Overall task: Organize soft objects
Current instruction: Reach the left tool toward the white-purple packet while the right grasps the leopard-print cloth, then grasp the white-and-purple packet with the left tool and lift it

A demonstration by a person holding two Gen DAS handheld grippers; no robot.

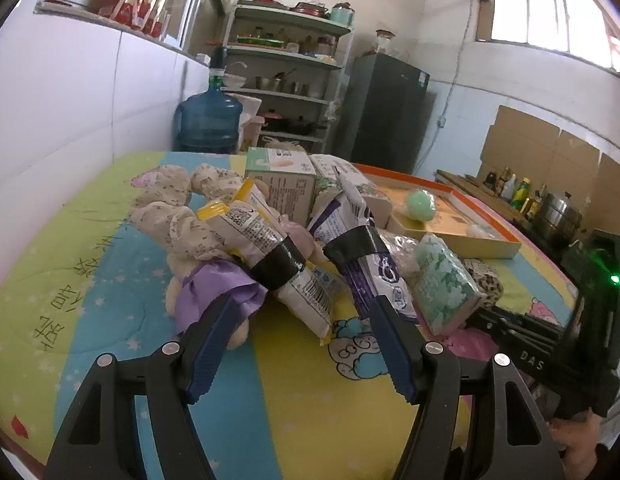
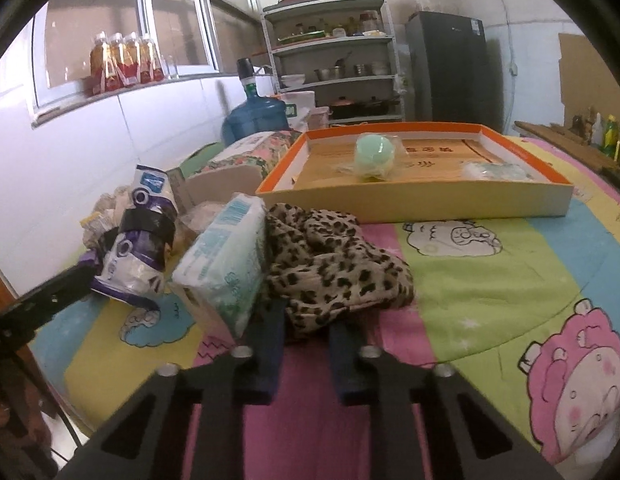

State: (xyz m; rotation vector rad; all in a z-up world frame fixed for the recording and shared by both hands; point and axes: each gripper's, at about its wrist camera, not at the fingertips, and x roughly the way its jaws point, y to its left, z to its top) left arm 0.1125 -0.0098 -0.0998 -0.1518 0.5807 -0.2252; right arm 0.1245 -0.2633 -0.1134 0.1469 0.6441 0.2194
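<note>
My left gripper is open, its fingers on either side of a yellow-white taped packet, not touching it. A plush rabbit with a purple bow lies left of it, a purple-white taped packet and a green tissue pack to the right. My right gripper has its jaws closed on the near edge of a leopard-print cloth. The tissue pack leans left of the cloth. An orange-rimmed cardboard tray behind holds a green ball.
Cartoon-print sheet covers the table. Small boxes stand behind the pile. A water jug, a shelf rack and a fridge stand beyond the table. The other gripper's body is at right.
</note>
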